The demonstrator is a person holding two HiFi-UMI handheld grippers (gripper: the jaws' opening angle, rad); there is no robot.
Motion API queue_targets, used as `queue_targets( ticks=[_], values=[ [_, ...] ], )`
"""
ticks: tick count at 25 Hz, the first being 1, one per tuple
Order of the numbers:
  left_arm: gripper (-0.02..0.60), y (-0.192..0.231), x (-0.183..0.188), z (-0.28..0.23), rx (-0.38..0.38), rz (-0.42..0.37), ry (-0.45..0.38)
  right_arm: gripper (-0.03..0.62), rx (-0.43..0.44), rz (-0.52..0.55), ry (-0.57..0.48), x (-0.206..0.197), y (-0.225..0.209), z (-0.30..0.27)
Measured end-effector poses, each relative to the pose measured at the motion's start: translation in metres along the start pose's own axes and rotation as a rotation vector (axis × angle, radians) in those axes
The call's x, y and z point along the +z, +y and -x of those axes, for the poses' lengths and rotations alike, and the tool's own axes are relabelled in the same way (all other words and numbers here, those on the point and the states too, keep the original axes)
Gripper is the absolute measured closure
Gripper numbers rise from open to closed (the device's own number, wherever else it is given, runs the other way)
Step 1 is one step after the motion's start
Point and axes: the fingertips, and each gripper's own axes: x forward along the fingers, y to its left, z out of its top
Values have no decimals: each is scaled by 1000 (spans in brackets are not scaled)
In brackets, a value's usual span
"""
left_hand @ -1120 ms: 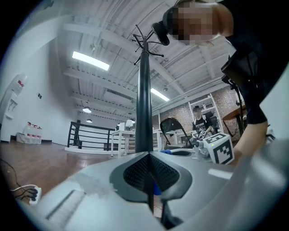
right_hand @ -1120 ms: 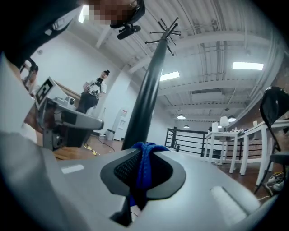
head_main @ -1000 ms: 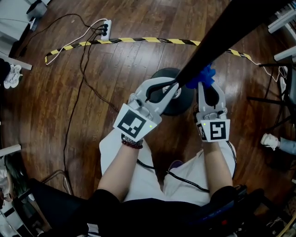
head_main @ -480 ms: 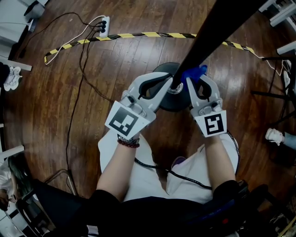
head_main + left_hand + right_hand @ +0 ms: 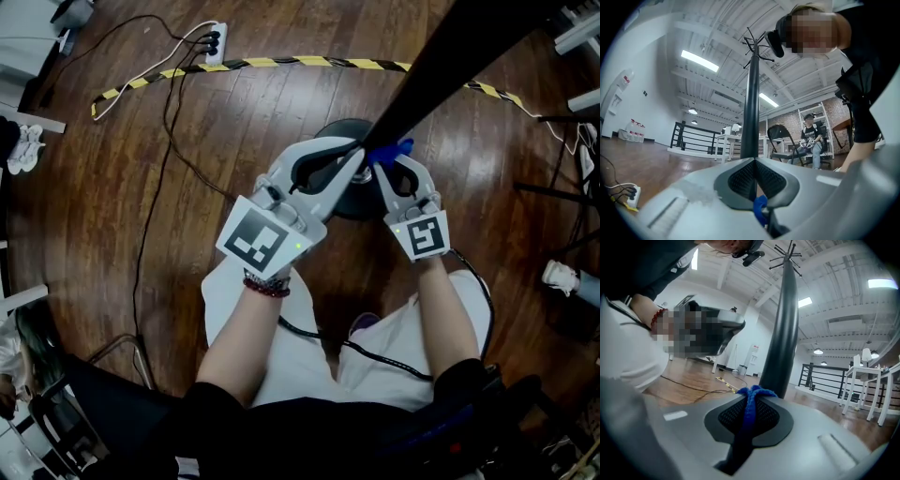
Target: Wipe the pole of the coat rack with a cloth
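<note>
Low on the pole (image 5: 441, 75) of the coat rack (image 5: 785, 310), just above its round base (image 5: 342, 129) on the wooden floor (image 5: 234, 112), the two tools meet. The right gripper (image 5: 392, 161) has its fingers (image 5: 726, 418) pinching a blue cloth (image 5: 389, 150); a tuft of it stands out past the tips and lies against the pole's side. The left gripper (image 5: 354, 157) sits on the other side, its fingers (image 5: 738, 180) pressed together save for a narrow slit, the tips at the pole; whether they nip the pole or only rest against it cannot be told.

Judged progress: the cloth is at the lowest stretch of the pole, so the wipe appears to be under way and near the bottom of its travel. The long upper run, up to the hooks (image 5: 757, 44), shows no mark that tells wiped from unwiped; how much is done remains open. Probably left to do: the far side of the pole, which the cloth does not seem to reach from here, and any upper length not yet covered.
</note>
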Motion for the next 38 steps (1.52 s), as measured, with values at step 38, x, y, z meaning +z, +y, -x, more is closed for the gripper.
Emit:
queue_targets(
  ticks=[38],
  values=[
    [577,-21,10,17,-18,98,8,572,192,-190,692,-264,81,-32]
  ],
)
